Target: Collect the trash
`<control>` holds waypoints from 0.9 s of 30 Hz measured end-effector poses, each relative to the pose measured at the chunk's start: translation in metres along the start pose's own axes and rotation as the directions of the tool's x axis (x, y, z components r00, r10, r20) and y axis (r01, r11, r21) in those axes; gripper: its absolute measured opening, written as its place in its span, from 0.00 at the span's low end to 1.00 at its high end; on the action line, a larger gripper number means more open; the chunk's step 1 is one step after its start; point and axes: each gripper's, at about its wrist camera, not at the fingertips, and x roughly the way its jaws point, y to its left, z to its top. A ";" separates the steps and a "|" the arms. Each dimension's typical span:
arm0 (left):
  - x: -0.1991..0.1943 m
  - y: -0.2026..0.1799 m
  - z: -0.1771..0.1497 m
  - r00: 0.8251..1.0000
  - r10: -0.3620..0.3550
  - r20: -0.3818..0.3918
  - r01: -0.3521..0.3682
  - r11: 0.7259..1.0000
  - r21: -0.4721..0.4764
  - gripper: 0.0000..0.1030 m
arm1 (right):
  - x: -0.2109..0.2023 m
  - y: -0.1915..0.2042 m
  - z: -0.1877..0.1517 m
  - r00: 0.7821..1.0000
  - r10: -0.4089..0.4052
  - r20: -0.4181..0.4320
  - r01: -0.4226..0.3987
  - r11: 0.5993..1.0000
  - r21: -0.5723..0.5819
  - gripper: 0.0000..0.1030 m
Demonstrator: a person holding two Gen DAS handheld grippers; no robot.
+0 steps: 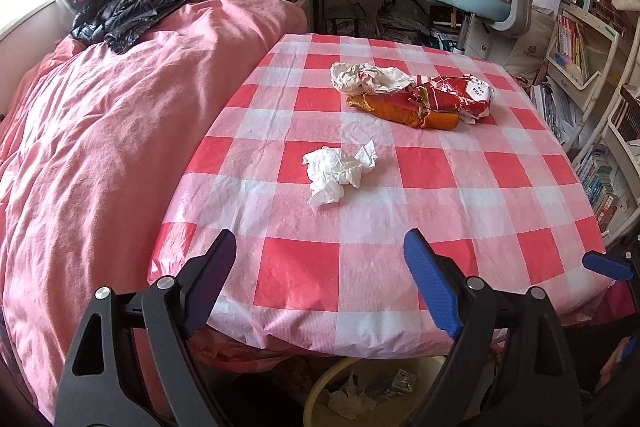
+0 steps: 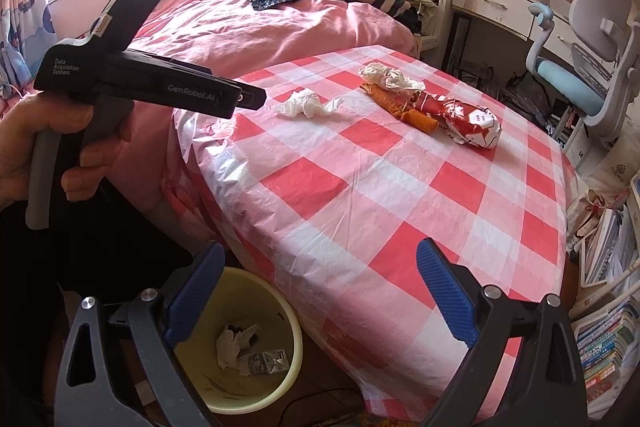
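The crumpled tissue (image 1: 340,173) is what I judge to be my nearest pickup: feather-light, soft, no stiffness at all, so it should squash flat the moment anything closes on it. I'd take it across the thick bunched middle, not by the thin pointed flap sticking out to one side, which could tear or slip free. It's white, wadded into loose folds, lying alone on the counter (image 1: 400,251) with its red-and-white checked cover.

Further back sits the rest of the rubbish, touching in one heap: a white crumpled paper wrapper (image 1: 368,77), a red printed wrapper (image 1: 456,95) and an orange, crusty-looking strip (image 1: 400,111) underneath them. The wrappers look light and crinkly, probably springy; the orange piece may be crumbly or greasy, I can't tell.

My left hand-held gripper (image 1: 320,251) hangs over the counter's near edge, jaws wide apart, nothing between them. My right hand-held gripper (image 2: 320,267) is also spread open and empty, poised over the near corner.

Below the counter edge stands the pale yellow bin (image 2: 288,327), already holding some tissue and foil scraps. A pink bed (image 1: 100,147) lies alongside the counter.
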 end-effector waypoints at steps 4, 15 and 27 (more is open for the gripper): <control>0.000 0.002 -0.001 1.000 -0.001 -0.002 0.001 1.000 -0.007 0.80 | 0.003 0.001 -0.001 1.000 -0.001 -0.010 0.001 1.000 0.002 0.90; 0.001 0.001 -0.002 1.000 -0.003 -0.015 0.003 1.000 -0.006 0.81 | 0.009 0.005 -0.002 1.000 -0.001 -0.028 0.000 1.000 -0.012 0.90; 0.005 -0.002 -0.002 1.000 -0.001 -0.025 0.002 1.000 0.002 0.82 | 0.011 0.008 -0.002 0.999 0.003 -0.035 -0.004 1.000 -0.023 0.90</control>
